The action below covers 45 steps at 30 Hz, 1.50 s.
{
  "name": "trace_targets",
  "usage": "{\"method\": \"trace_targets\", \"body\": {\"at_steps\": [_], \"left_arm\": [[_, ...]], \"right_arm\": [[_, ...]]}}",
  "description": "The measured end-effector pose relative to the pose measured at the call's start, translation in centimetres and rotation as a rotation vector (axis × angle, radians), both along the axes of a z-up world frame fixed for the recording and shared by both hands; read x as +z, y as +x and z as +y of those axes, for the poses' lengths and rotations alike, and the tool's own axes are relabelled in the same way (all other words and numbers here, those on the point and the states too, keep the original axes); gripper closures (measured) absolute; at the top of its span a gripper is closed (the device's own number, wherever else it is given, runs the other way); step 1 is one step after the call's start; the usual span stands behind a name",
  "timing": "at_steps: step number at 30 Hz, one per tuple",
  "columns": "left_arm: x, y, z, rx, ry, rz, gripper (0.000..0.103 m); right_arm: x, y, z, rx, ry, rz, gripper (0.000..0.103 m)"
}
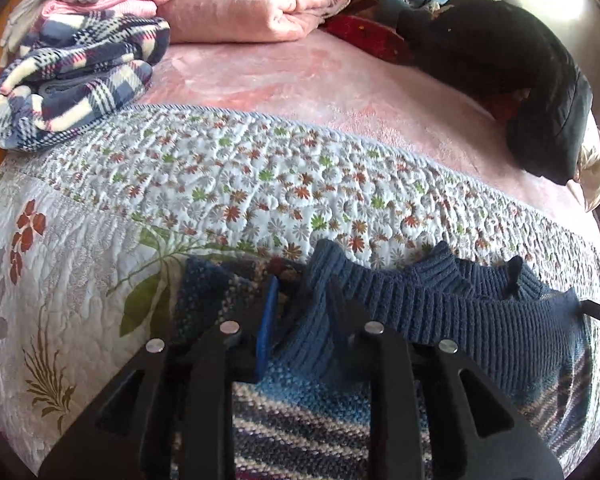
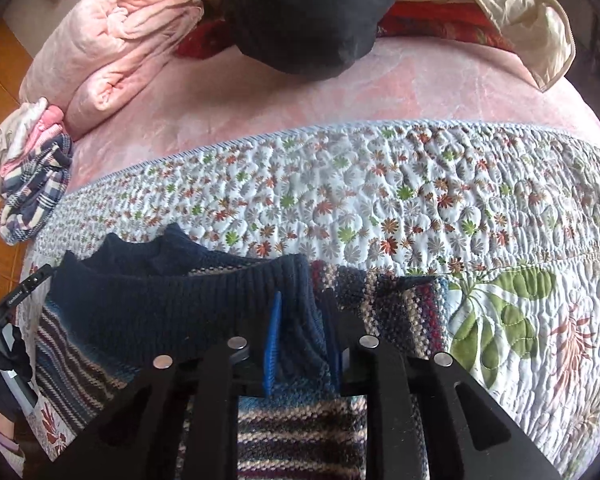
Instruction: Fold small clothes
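Left claw [image 1: 302, 300], right claw [image 2: 302, 308]: both narrowly parted, clamping sweater [image 1: 440, 304] ribbed hem.

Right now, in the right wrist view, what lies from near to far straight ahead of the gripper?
Right gripper shut on the blue ribbed hem of the striped knit sweater → floral quilted bedspread → pink plush blanket → black padded garment.
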State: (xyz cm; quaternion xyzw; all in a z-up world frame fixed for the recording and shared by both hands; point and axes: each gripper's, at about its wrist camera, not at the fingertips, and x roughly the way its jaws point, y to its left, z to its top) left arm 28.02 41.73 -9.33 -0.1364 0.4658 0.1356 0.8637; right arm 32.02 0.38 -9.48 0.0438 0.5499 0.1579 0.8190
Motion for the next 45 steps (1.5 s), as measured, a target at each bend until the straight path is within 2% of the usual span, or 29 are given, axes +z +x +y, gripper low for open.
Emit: {"method": "trace_targets", "body": {"at_steps": [3, 6, 7, 10, 18, 23, 28, 29, 30, 31, 33, 38, 41, 45], "left_arm": [[2.7, -2.5, -1.3, -0.036, 0.022, -0.080, 0.074], [3.5, -4.9, -3.9, -0.116, 0.019, -0.096, 0.063], [3.3, -5.6, -4.7, -0.138, 0.013, -0.088, 0.059], [1.5, -7.1, -6.7, -0.183, -0.014, -0.028, 0.058], [-3.7, -8.7, -6.2, -0.151, -0.041, 0.107, 0.058], [-4.9, -9.0, -5.2, -0.130, -0.082, 0.113, 0.057], [-4.7, -8.6, -6.0, -0.129, -0.045, 0.137, 0.057], [-4.4, -8.5, -6.2, -0.127, -0.041, 0.143, 0.057], [-3.9, -8.6, -6.4, -0.129, -0.047, 0.134, 0.057], [-3.4, -8.7, -6.6, -0.133, -0.054, 0.118, 0.057], [-2.5, -8.9, -7.3, -0.146, -0.058, 0.096, 0.056], [-1.6, -9.2, -9.4, -0.192, -0.077, 0.075, 0.049], [-2.1, -9.1, -10.2, -0.193, -0.082, 0.083, 0.043], [-3.5, -9.2, -10.4, -0.184, -0.104, 0.115, 0.038]], "right_arm": [[2.1, -2.9, -0.3, 0.049, 0.025, -0.037, 0.081], [2.7, -6.1, -0.4, 0.099, 0.050, -0.044, 0.081], [2.5, -7.0, -0.5, 0.106, 0.053, -0.036, 0.081], [1.5, -9.3, -0.8, 0.117, 0.031, -0.019, 0.081], [-2.8, -10.3, -3.2, 0.050, -0.040, 0.067, 0.080], [-4.6, -10.2, -4.6, 0.012, 0.031, 0.101, 0.082], [-3.6, -10.0, -4.9, 0.006, 0.053, 0.126, 0.080], [-2.8, -10.1, -5.2, 0.002, 0.067, 0.115, 0.079], [-2.0, -10.2, -5.7, -0.006, 0.083, 0.102, 0.070], [-1.2, -10.4, -6.5, -0.025, 0.099, 0.090, 0.054], [-0.2, -10.6, -8.2, -0.063, 0.131, 0.084, 0.043], [-1.6, -10.3, -11.0, -0.107, 0.138, 0.159, 0.033], [-3.4, -10.6, -11.5, -0.093, 0.203, 0.210, 0.033], [-5.4, -10.8, -11.1, -0.090, 0.214, 0.241, 0.032]]}}
